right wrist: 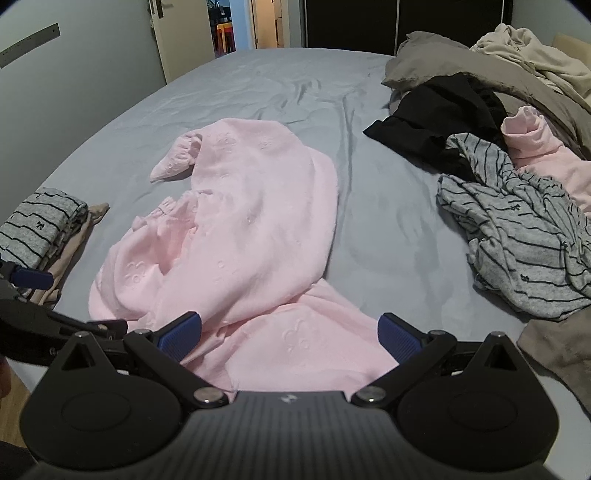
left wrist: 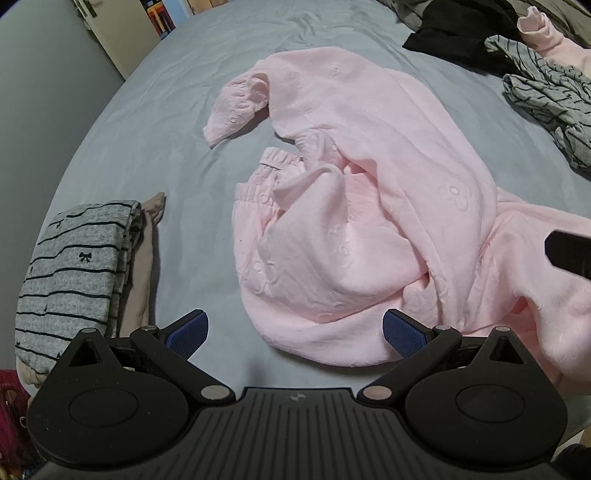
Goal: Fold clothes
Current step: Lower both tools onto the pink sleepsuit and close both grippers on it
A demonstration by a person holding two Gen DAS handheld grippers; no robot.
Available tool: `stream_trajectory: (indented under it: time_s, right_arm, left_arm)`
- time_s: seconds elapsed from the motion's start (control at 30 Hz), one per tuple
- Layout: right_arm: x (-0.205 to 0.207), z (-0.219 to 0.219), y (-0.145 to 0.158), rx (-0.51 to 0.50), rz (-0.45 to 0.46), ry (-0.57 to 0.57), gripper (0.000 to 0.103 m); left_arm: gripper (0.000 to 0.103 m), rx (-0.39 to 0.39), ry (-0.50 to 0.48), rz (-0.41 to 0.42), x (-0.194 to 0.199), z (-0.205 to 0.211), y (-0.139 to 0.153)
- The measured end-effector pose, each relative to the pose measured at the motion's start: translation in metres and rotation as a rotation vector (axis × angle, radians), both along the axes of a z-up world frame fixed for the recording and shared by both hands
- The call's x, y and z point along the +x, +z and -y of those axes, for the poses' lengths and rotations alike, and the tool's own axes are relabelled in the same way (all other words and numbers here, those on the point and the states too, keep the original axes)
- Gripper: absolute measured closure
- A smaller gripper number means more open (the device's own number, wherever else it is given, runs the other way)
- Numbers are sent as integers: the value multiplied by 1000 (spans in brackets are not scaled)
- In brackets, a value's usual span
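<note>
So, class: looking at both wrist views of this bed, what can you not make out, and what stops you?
- Pink fleece garment: its near end is cut off by the right edge in the left wrist view, and covered by the right gripper body in the right wrist view.
- Beige item: mostly hidden under the folded striped garment.
- Doorway: room beyond too small to read.

Dim, soft indoor light; fisheye-curved edges

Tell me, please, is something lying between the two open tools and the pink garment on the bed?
Nothing visible is in the way. The pink garment lies crumpled directly ahead of the left tool and under the right tool, both open. The folded striped stack sits off to the left, and the unfolded pile off to the right.
</note>
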State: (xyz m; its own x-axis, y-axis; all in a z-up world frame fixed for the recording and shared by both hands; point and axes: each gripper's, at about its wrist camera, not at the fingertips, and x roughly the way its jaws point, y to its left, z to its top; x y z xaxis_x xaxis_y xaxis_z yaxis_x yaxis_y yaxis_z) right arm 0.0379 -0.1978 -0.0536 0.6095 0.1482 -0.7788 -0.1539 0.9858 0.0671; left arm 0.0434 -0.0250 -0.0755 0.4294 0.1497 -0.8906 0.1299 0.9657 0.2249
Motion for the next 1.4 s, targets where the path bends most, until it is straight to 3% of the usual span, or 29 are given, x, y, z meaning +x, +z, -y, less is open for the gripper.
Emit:
stream_trajectory:
  time_s: [0.23,0.4,0.73,0.83,0.93,1.0,1.03,1.07,1.17,1.27,1.4]
  right_arm:
    - [0,5,-16,-35,-42,59,1]
    - [-4,9,-31,-64,-80,105,1]
    - [-13,6,-56,-62,-166,223,4]
    - [-14,-1,-63,-86,-181,268,16]
    - [-12,-5,-72,-113,-215,284,51]
    - [-9,-2,-75,-109,-233,280,73]
    - [-8,0,-71,-95,-226,273,91]
    - [-7,2,-66,-82,-219,266,93]
    - [-4,10,-53,-41,-194,246,97]
    - [-3,18,-17,-9,-82,222,97]
    - [-8,29,29,38,43,186,97]
  left_arm:
    - [0,-26,-16,16,3,4,-6]
    - [1,-8,7,-29,7,-1,-22]
    - [10,-95,5,-72,9,0,-29]
    - [30,-138,2,-73,9,-1,-25]
    - [49,-181,-1,-75,9,-2,-21]
    - [55,-210,-3,-76,9,-2,-19]
    - [61,-224,-4,-77,8,-2,-18]
    - [69,-238,-5,-77,8,-3,-16]
    - [78,-281,-8,-79,8,-3,-13]
    - [92,-324,-11,-80,8,-4,-9]
    - [95,-363,-3,-35,8,-12,8]
